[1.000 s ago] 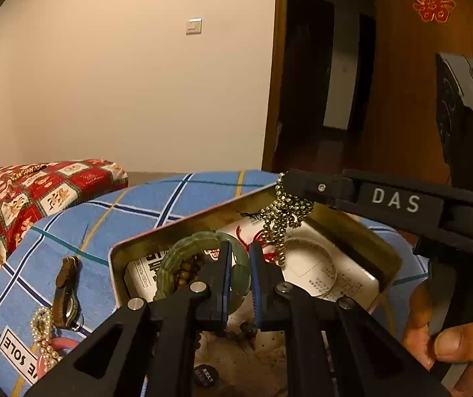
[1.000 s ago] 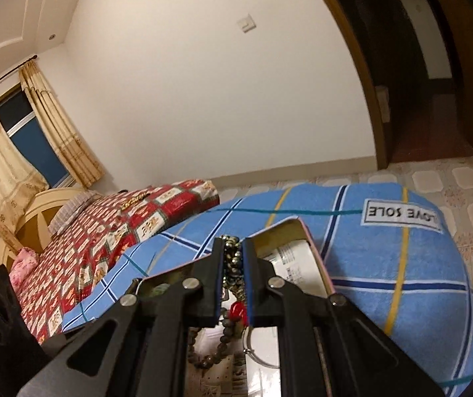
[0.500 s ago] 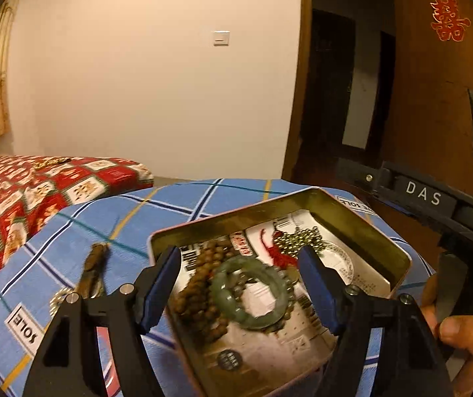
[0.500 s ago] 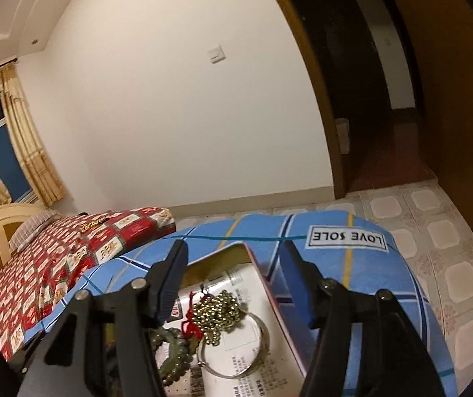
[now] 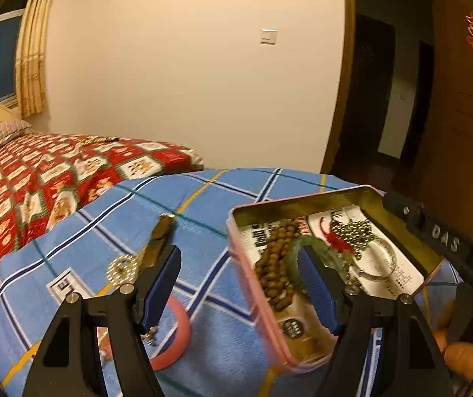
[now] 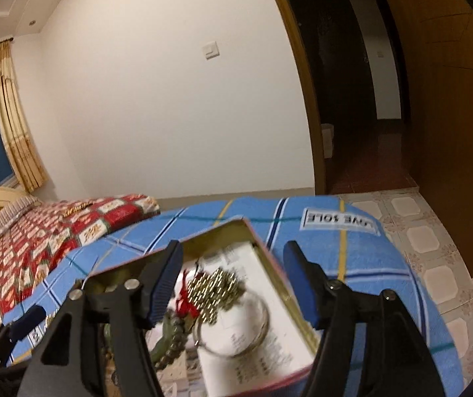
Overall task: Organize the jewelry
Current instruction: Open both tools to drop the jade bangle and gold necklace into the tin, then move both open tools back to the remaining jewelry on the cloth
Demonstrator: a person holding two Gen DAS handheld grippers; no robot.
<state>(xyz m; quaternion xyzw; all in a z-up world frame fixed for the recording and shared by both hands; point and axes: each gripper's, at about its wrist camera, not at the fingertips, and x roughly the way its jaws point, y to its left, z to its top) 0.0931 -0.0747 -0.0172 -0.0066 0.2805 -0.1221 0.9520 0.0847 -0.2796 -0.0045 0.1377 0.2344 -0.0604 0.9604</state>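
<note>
**A:** Where do your jaws stand?

**B:** My left gripper (image 5: 239, 284) has its jaws spread wide and empty. The pink rim of the tin (image 5: 236, 248) runs between them: one finger hangs over the blue checked cloth (image 5: 203, 198) outside, the other over the tin's inside. My right gripper (image 6: 233, 284) has its jaws opening, with nothing pressed between the pads; the gold bead chain (image 6: 218, 289) lies below the gap.

**A:** And the jewelry?

**B:** Mostly in the tin. From the left wrist view, the brown bead string (image 5: 274, 264) runs along the near wall at about 8 o'clock, the green bangle (image 5: 292, 248) sits mid-tin, and the gold chain with its red tassel (image 5: 335, 240) lies toward 2 o'clock on a clear bangle (image 5: 385, 264). Outside, toward 9 o'clock, a pearl ring piece (image 5: 122, 269) and a brown clip (image 5: 160, 235) lie on the cloth, and a pink bangle (image 5: 178, 334) sits partly hidden beneath my left finger.

**A:** Room to move?

**B:** The cloth is open at 12 o'clock up to its far edge. At 3 o'clock the right gripper's body crowds the tin's far wall. The red patterned bed (image 5: 37, 178) borders the cloth at 10 o'clock.
</note>
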